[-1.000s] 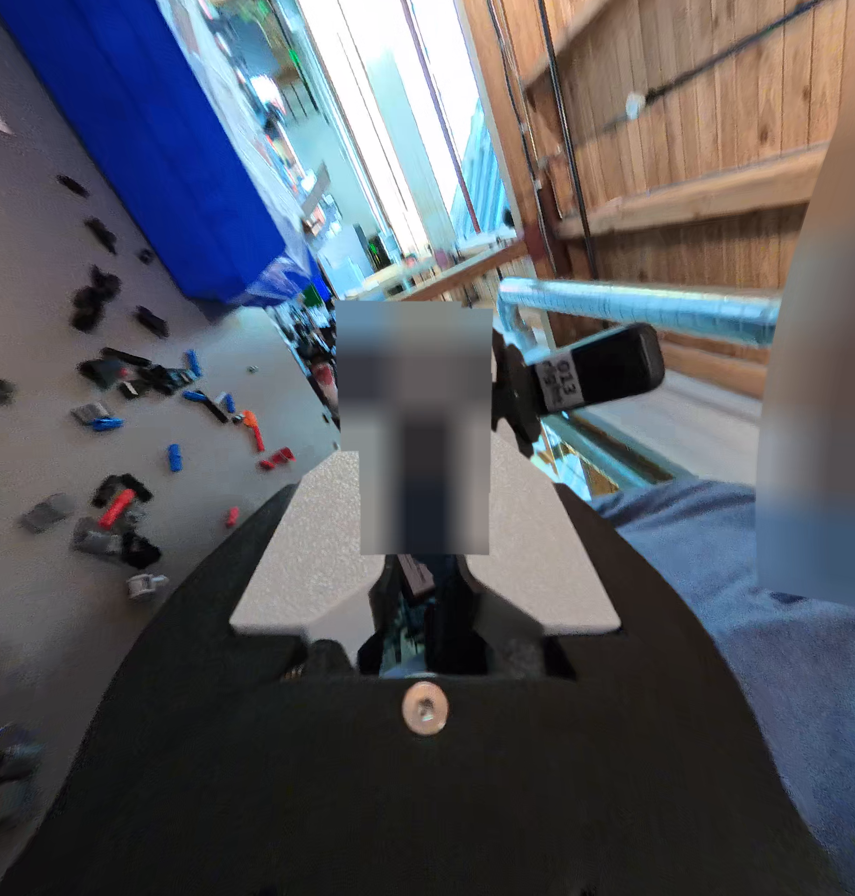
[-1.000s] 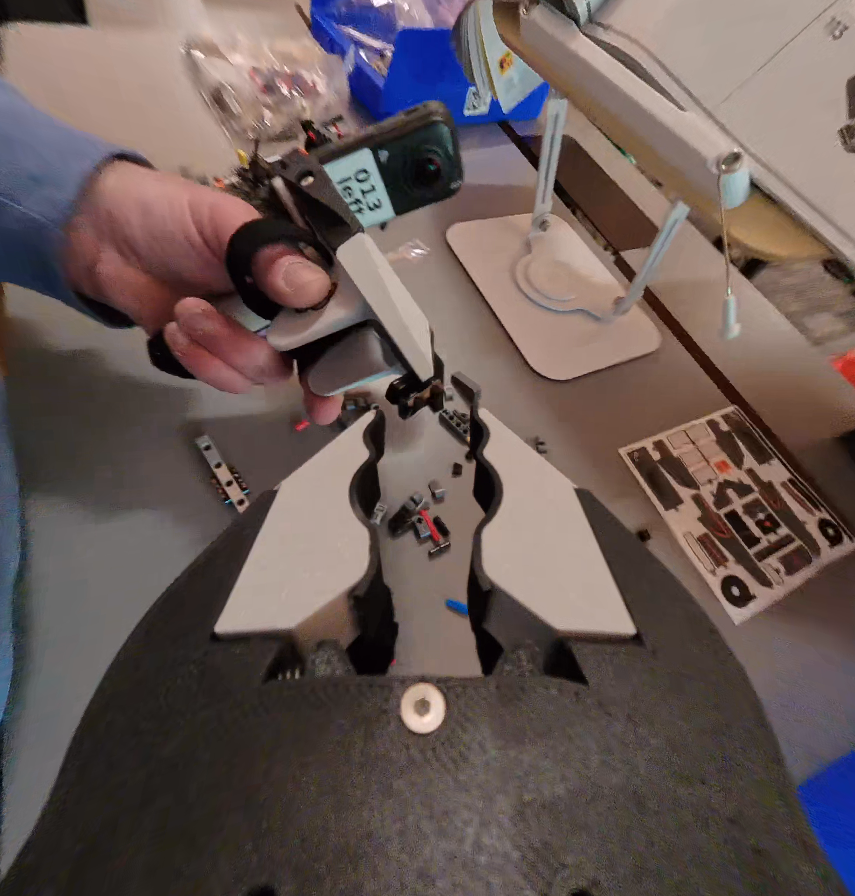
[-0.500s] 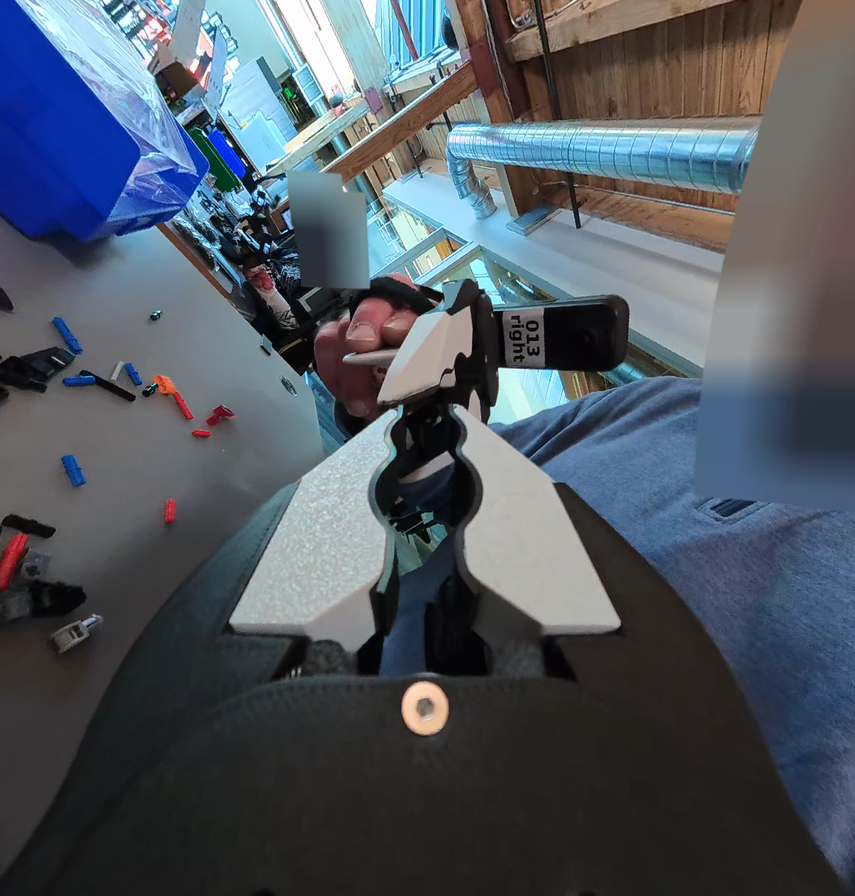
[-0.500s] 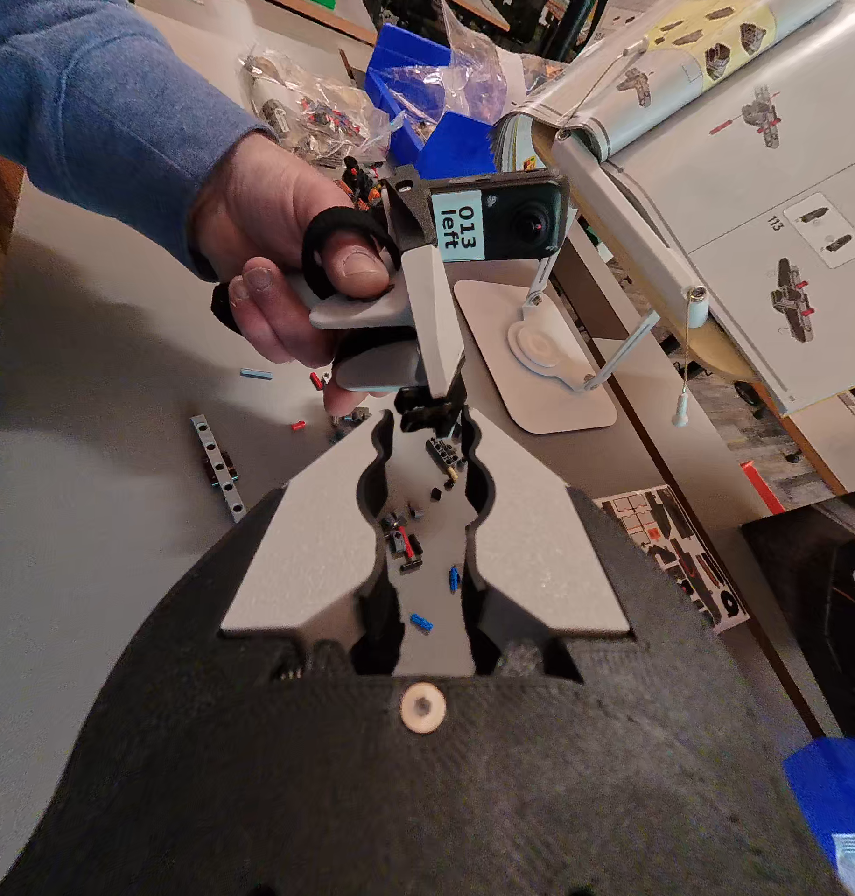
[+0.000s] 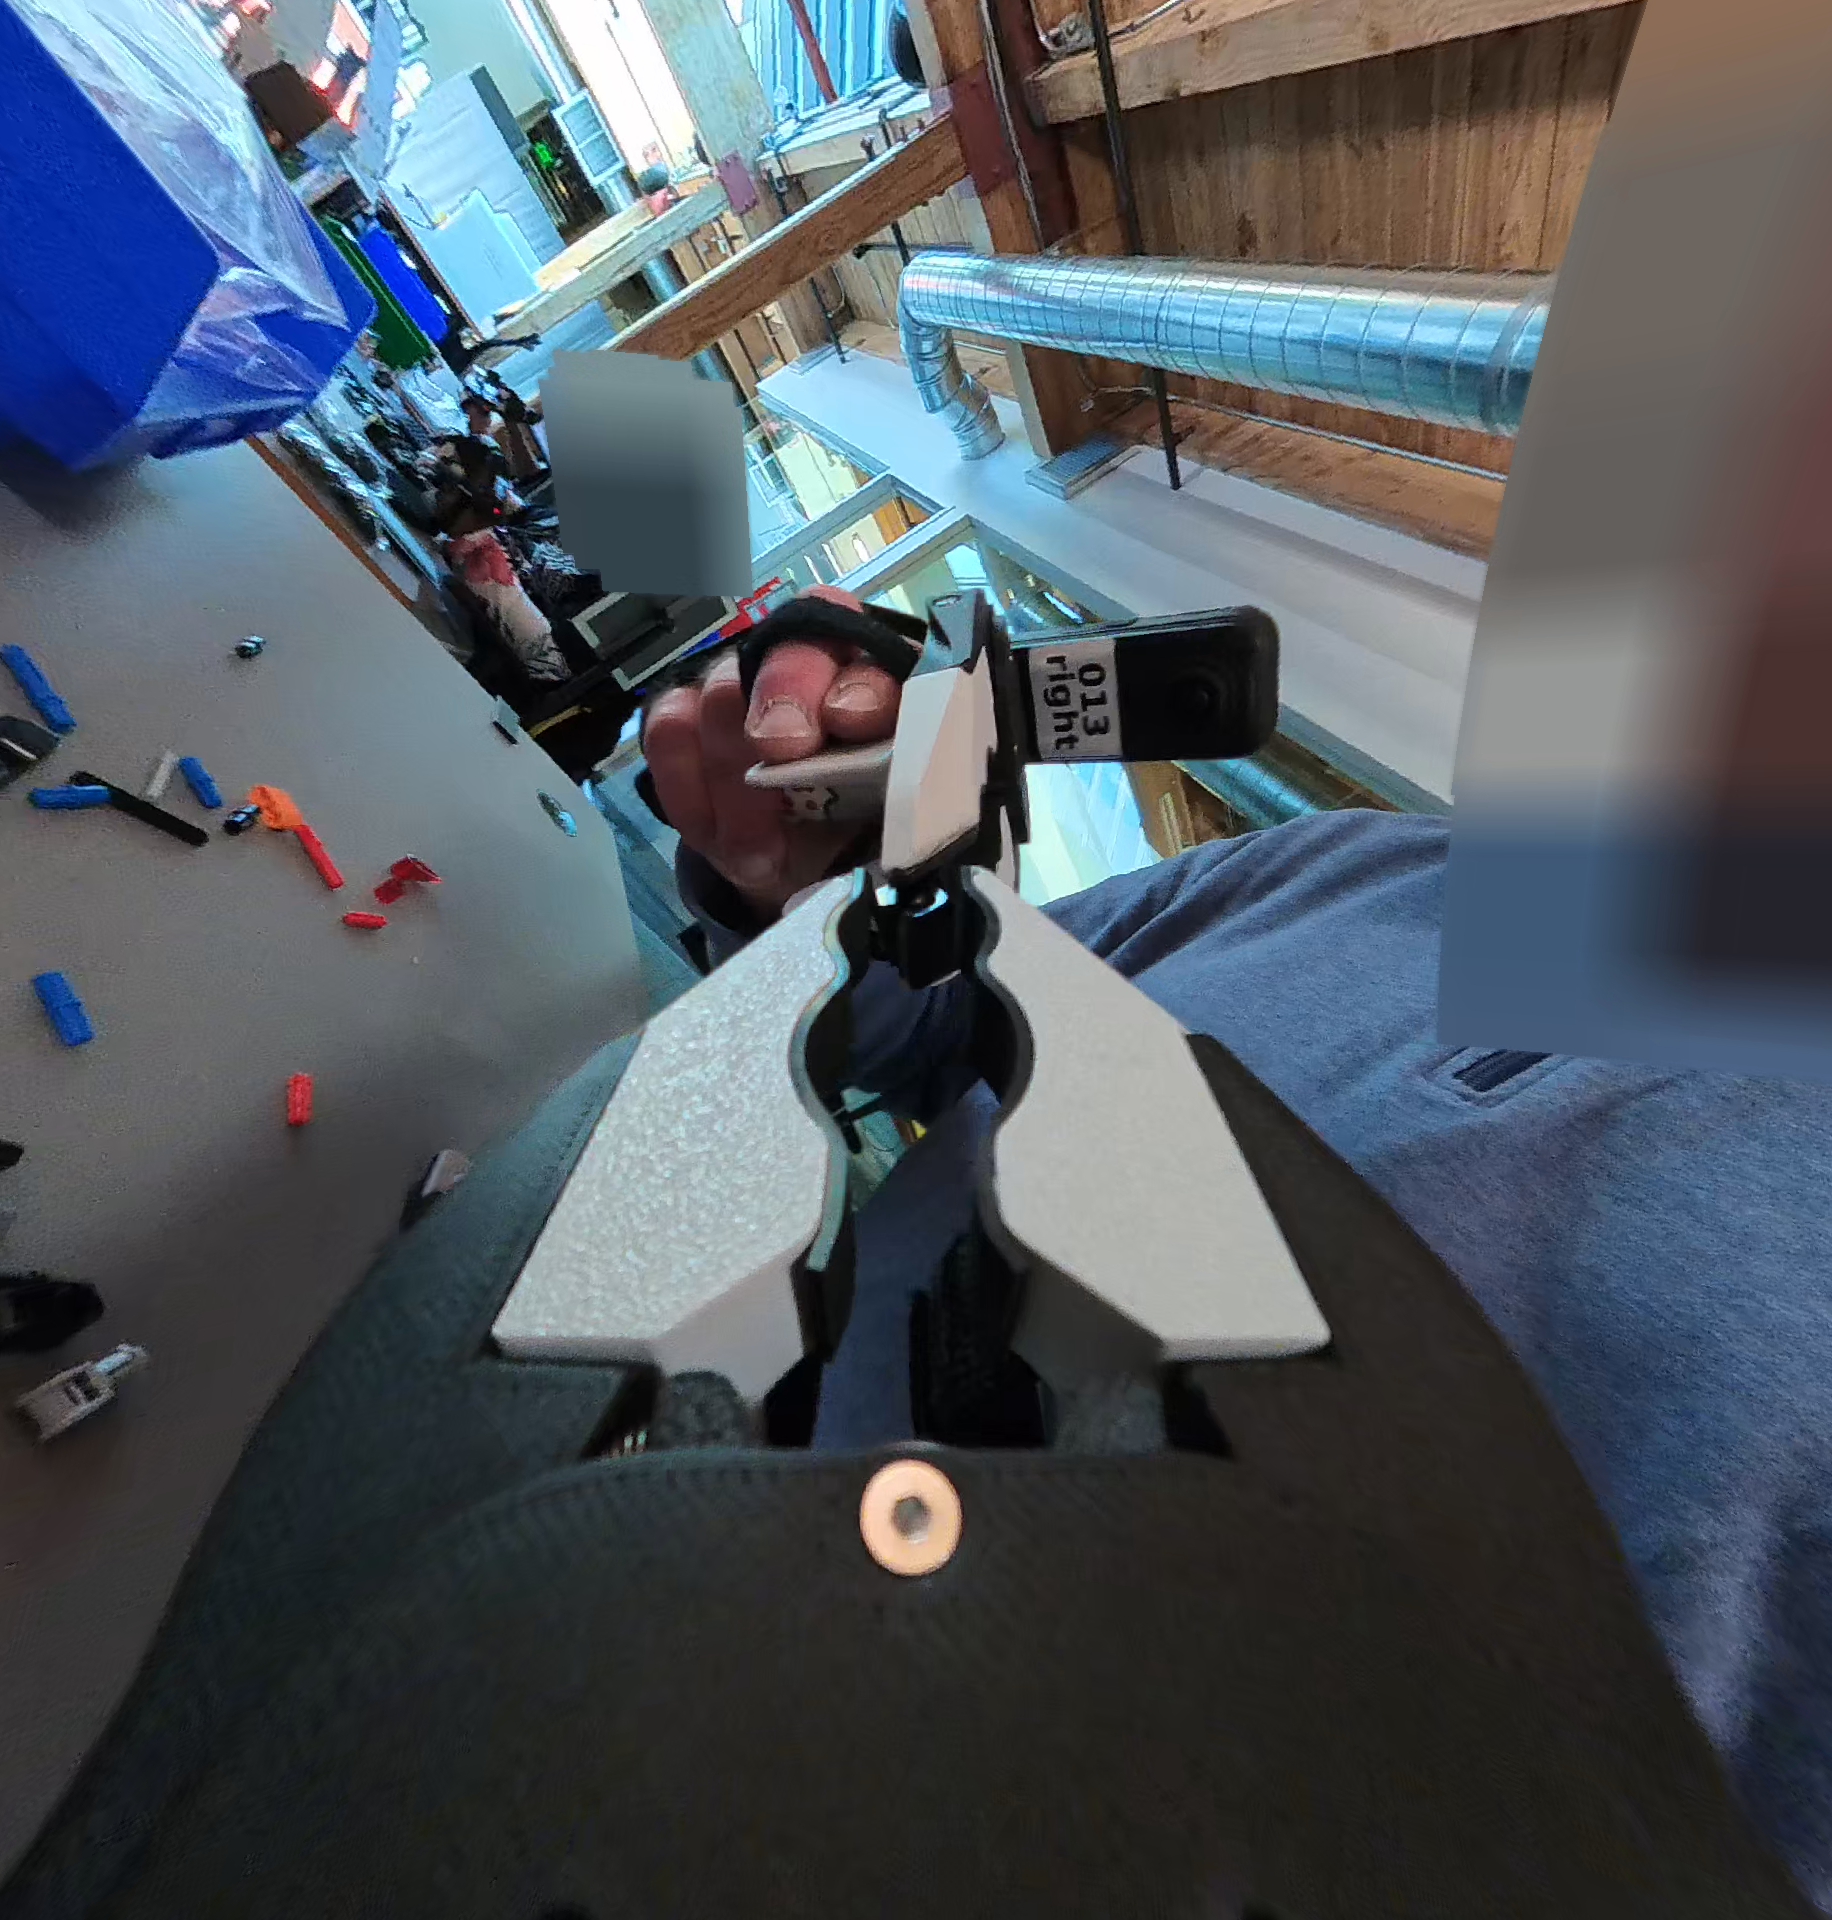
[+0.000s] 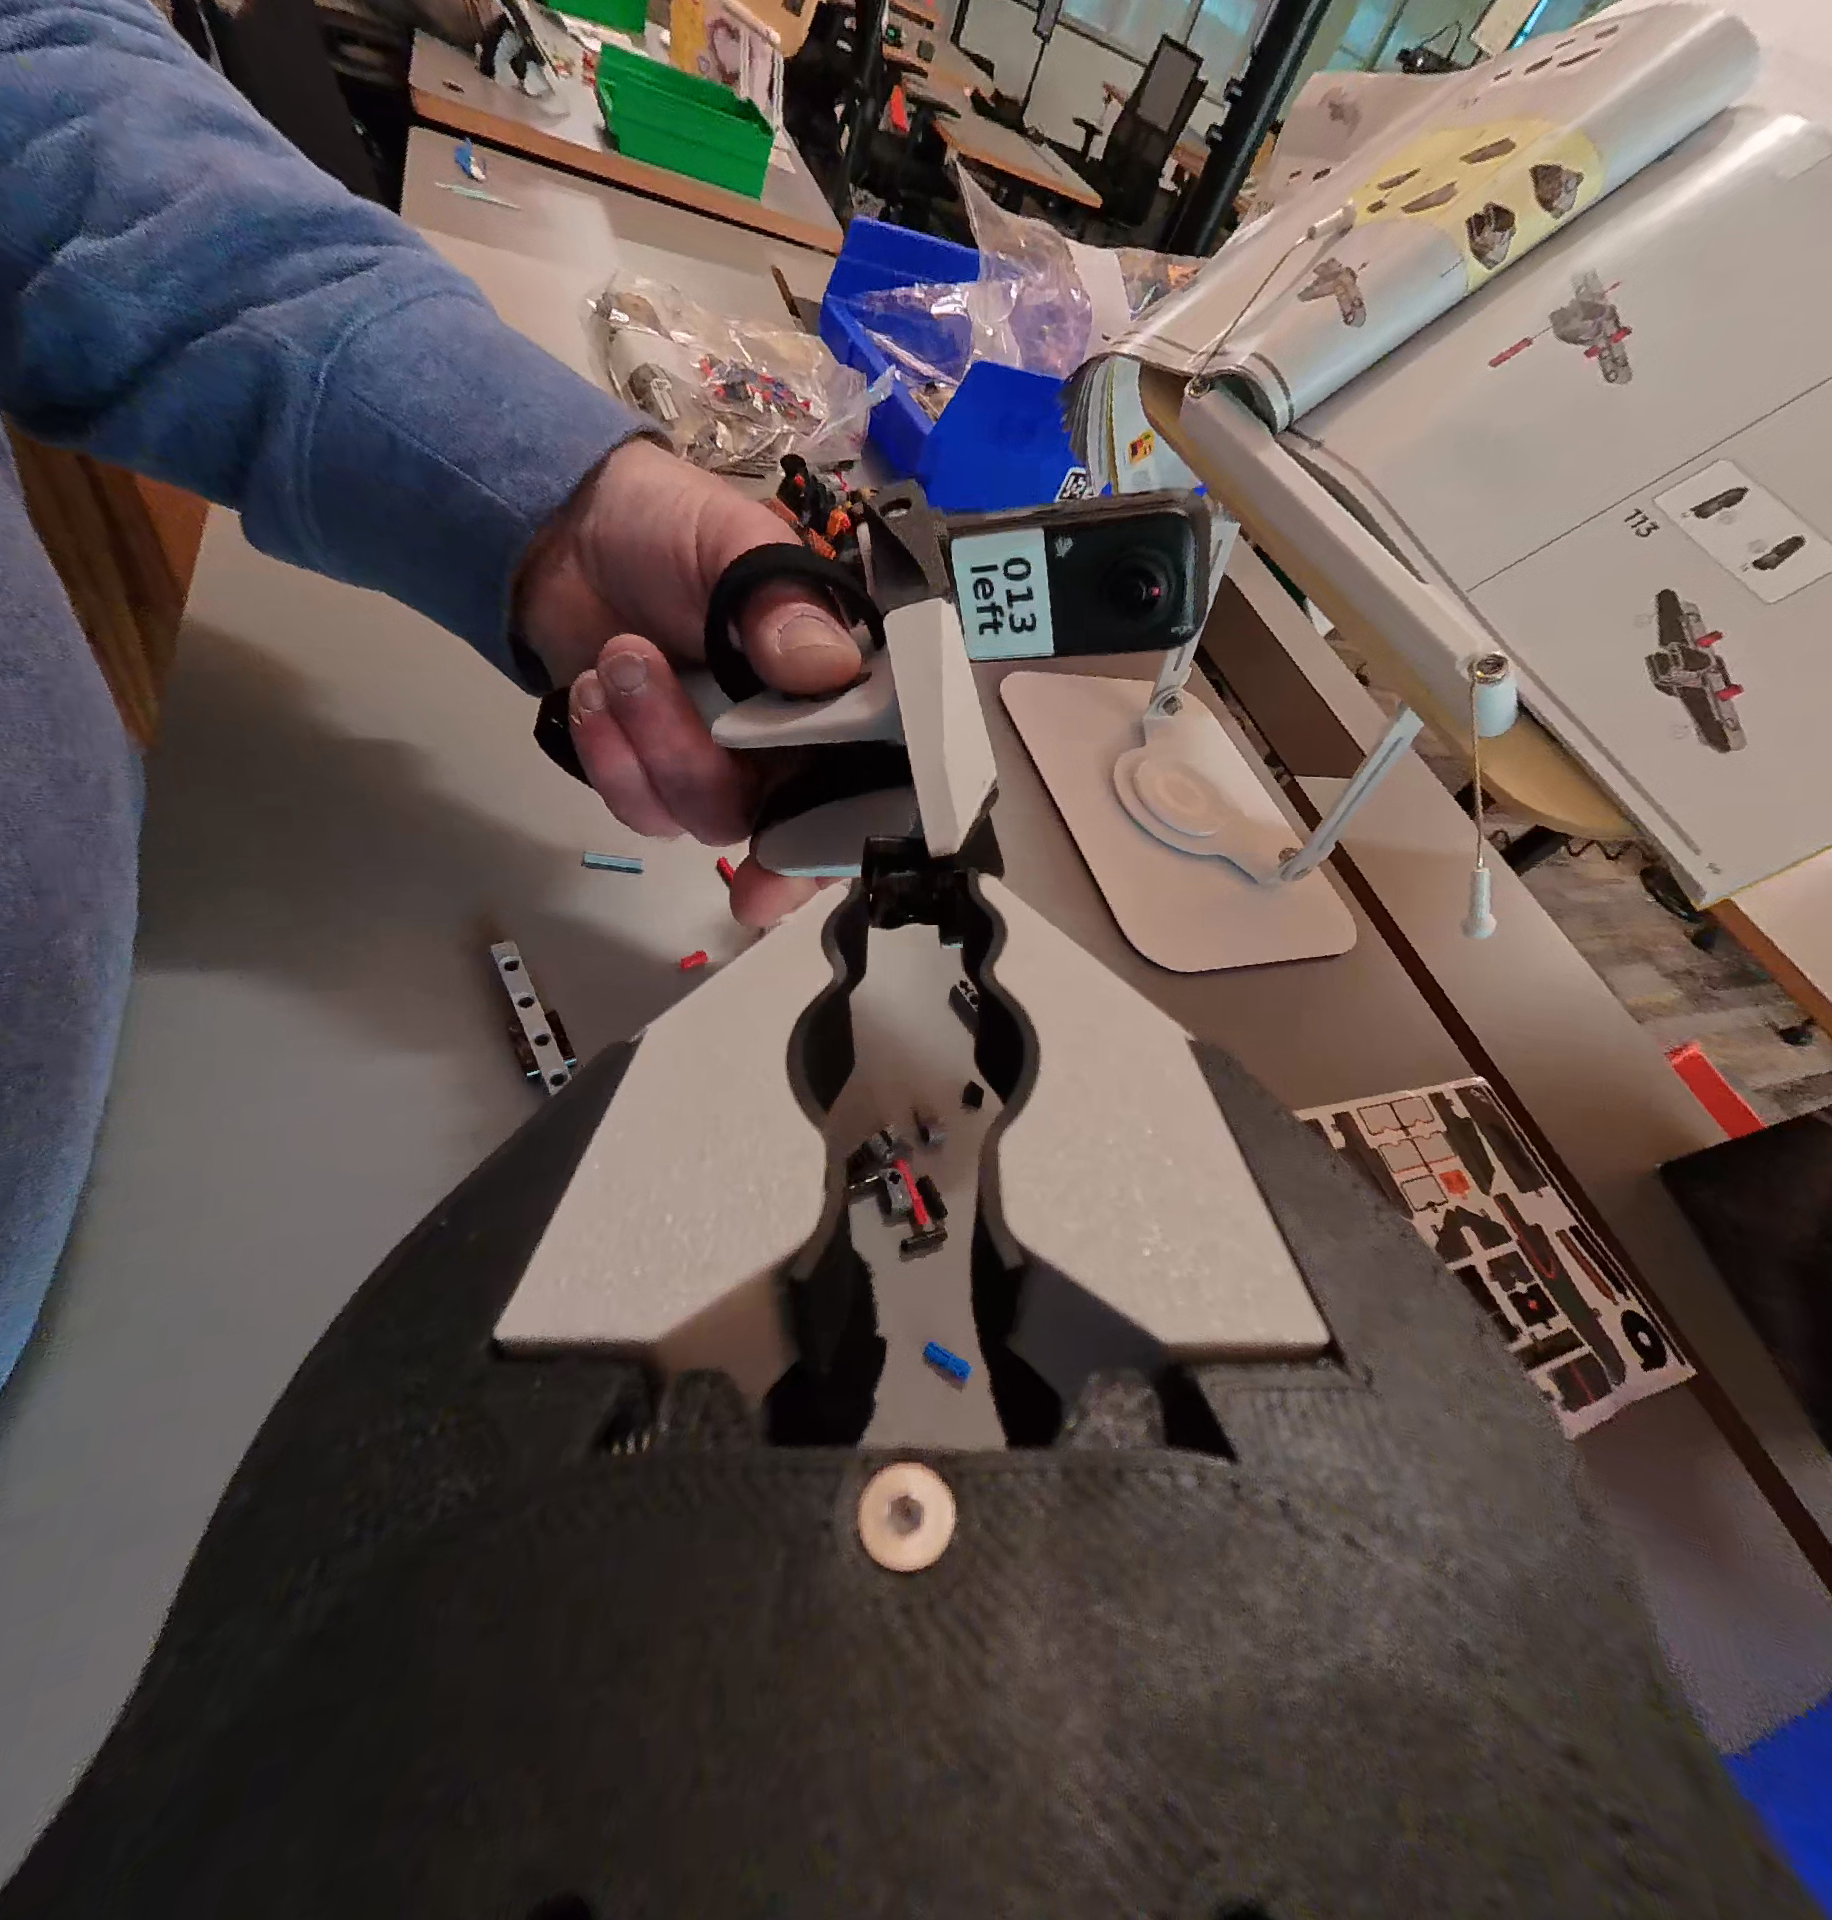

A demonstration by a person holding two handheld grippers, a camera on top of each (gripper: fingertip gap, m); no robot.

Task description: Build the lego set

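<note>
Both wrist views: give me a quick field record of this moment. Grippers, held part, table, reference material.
left gripper: raised above the table, tips closed on a small black lego piece
right gripper: tip to tip with the left, clamped on the same piece
table: grey, scattered loose lego parts, grey holed beam by the sleeve
sticker sheet: flat on the table's right side
instruction booklet: open on a stand
blue bins: at the far end, with plastic bags

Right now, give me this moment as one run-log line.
stage: mid-air join | left gripper: shut on black lego piece | right gripper: tips at same piece, grip unclear | loose pieces: on table
</note>
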